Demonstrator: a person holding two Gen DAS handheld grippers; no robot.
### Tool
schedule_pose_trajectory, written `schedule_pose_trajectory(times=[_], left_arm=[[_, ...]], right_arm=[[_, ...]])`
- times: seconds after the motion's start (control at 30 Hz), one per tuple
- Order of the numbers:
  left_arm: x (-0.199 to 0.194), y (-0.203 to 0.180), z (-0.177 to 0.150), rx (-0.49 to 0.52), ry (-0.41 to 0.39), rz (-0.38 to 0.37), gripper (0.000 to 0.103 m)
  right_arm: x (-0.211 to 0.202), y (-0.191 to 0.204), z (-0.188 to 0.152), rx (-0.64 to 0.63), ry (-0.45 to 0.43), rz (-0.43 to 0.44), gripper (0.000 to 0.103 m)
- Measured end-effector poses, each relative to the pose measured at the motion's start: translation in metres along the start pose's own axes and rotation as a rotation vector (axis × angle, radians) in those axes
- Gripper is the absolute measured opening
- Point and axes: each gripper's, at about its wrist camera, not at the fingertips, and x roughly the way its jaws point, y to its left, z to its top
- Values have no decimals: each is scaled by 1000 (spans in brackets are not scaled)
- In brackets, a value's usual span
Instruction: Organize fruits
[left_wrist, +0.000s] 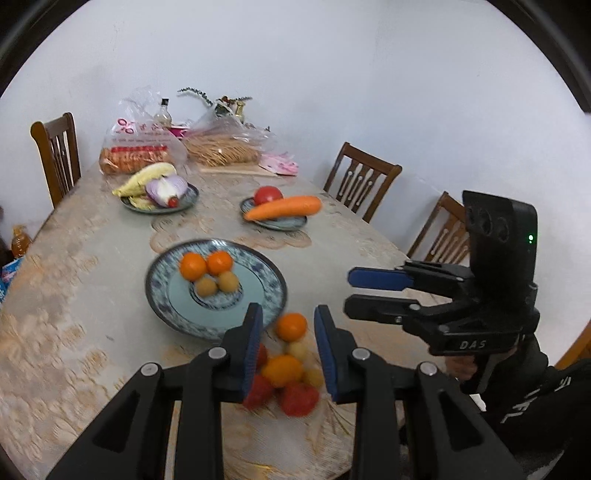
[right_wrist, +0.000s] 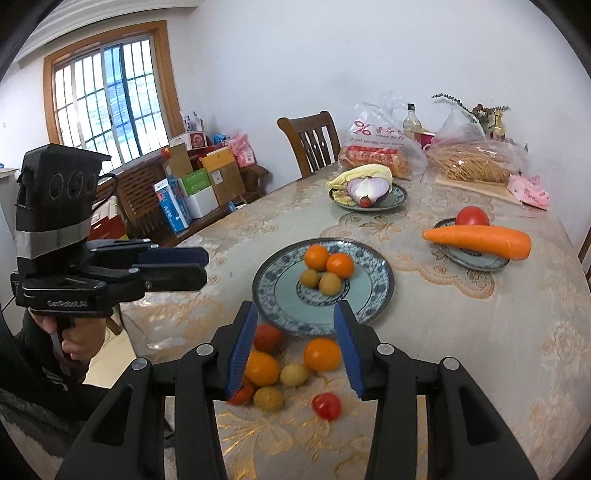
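A large blue-patterned plate holds two oranges and two small tan fruits. In front of it a loose pile lies on the tablecloth: oranges, small yellow fruits and red tomatoes. My left gripper hovers above the pile, its jaws a narrow gap apart with nothing between them. My right gripper hangs beside it over the same pile, open and empty.
Further back stand a small plate with a carrot and a tomato, and a plate with cabbage and a cut onion. Bagged bread and noodles crowd the far end. Wooden chairs ring the table.
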Motion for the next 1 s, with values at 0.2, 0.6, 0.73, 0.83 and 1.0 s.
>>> schedule_pose_trajectory(times=[0.2,0.6,0.73,0.83,1.0], left_arm=[[8,7,-21,-55,19,16,30],[8,8,-54,9,26,-2,35],[12,22,-53,-16,20,13,41],[25,38,-50,-53,66,13,42],[46,50,-52,-101,146,-28,46]], right_arm=[[11,-3,-24,56,39,11,45],[20,-6,-69,144,88,112,43],[14,3,-72,139,35,187,43],[17,15,-70,103,38,178,43],[24,38,-64,-18,32,121,43]])
